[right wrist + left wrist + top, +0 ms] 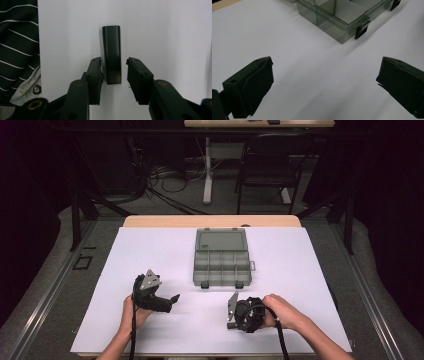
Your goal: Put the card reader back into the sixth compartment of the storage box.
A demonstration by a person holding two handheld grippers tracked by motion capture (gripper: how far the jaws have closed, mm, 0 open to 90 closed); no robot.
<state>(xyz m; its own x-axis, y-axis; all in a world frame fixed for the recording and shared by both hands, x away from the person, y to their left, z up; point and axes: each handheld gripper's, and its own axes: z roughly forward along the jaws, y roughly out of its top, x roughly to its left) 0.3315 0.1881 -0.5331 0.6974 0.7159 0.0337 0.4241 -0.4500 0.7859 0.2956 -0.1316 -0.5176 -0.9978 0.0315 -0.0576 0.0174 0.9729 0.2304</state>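
A: Item one, right gripper (113, 72). In right gripper view: jaws partly closed around a black flat bar (111, 53), lying flat on the white table sheet (162, 30). Bar's near end set between the two jaws, far end reaching well ahead of them. Left pad just beside the bar, perhaps touching; a narrow gap left at the right pad. Not yet clamped. Striped fabric (17, 45) noted off to the left of the jaws, past the sheet's edge.

B: Same item in high view?

A: Right gripper (231, 320) held low near the table's front edge, in the right hand (280, 312), pointed sideways toward the left gripper (172, 301). Bar hidden there behind the gripper's body; not told apart.

B: Item two?

A: Left gripper (324, 82), left gripper view: jaws spread wide, bare white sheet between them, nothing held. Ahead and to the right of the jaws, a clear grey compartment box (342, 17), lid open, black latch (361, 29) on the near corner.

B: Box in high view?

A: Compartment box (222, 257) seen whole, beyond both grippers, well apart from each. Compartments apparently empty.
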